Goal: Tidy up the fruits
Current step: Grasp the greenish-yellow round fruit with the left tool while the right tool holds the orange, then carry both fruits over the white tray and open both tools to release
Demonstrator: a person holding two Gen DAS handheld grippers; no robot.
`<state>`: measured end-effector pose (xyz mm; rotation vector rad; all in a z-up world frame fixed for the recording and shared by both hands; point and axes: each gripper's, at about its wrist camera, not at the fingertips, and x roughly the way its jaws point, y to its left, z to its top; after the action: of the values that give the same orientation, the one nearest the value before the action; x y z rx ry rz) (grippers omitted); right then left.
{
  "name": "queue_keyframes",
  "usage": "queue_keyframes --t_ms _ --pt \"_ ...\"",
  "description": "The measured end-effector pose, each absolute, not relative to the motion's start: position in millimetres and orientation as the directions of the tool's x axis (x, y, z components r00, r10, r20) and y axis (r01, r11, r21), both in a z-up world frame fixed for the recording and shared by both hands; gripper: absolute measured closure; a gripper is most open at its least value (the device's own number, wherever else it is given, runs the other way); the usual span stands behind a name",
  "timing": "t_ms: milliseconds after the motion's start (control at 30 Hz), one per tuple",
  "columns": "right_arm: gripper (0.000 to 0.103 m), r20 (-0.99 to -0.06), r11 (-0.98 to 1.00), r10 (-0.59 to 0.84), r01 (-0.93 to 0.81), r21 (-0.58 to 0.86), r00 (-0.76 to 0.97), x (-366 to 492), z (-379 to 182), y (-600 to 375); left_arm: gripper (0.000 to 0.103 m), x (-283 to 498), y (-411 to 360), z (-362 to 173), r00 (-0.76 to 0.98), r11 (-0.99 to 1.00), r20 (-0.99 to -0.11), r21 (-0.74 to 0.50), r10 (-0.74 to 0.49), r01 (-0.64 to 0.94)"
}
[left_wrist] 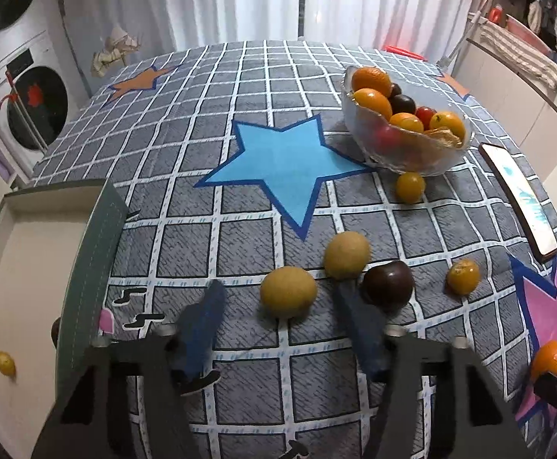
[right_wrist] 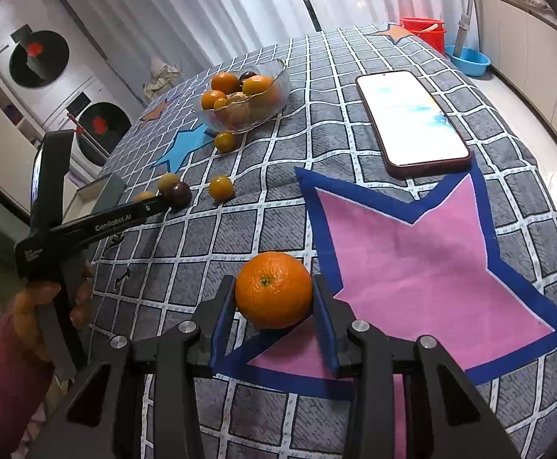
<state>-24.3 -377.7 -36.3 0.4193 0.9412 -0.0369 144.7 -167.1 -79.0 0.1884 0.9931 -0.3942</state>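
A round yellow fruit (left_wrist: 288,296) lies between the blue pads of my left gripper (left_wrist: 278,290), with a gap on each side, so the jaws stand open around it. Just behind it are a second yellow fruit (left_wrist: 347,254), a dark plum (left_wrist: 387,285) and a small orange fruit (left_wrist: 463,276). My right gripper (right_wrist: 273,282) is shut on an orange (right_wrist: 273,288) over the pink star. A glass bowl (left_wrist: 358,122) of mixed fruit stands at the back right, with a small yellow fruit (left_wrist: 410,187) in front of it.
An open box (left_wrist: 22,252) at the table's left edge holds two small yellow fruits (left_wrist: 5,362). A lit phone (right_wrist: 412,118) lies on the checked cloth at the right. Washing machines (left_wrist: 30,107) stand beyond the left edge; a red bucket (right_wrist: 423,30) and a blue basin (right_wrist: 469,61) sit on the floor.
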Motion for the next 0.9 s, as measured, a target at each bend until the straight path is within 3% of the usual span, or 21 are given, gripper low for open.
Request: queue_keyframes --t_ms 33,100,400,900 --pt "0.06 -0.791 0.921 0.148 0.21 0.329 0.594 -24 -35 -376 0.069 144 -168 -78 0.481 0.911 -0.843 -0.026 -0.241 0.411" --pt "0.06 -0.792 0.923 0.145 0.206 0.324 0.594 -25 -33 -373 0.073 143 -167 -77 0.472 0.908 -0.846 -0.036 -0.25 0.417" --pt "0.06 -0.789 0.943 0.143 0.16 0.292 0.598 -22 -13 -347 0.073 107 -126 -34 0.534 0.914 -0.788 -0.087 -0.306 0.396" --pt "0.06 -0.799 0.965 0.256 -0.102 0.24 0.544 25 11 -205 0.073 79 15 -24 0.659 0.98 -0.748 0.058 -0.084 0.19"
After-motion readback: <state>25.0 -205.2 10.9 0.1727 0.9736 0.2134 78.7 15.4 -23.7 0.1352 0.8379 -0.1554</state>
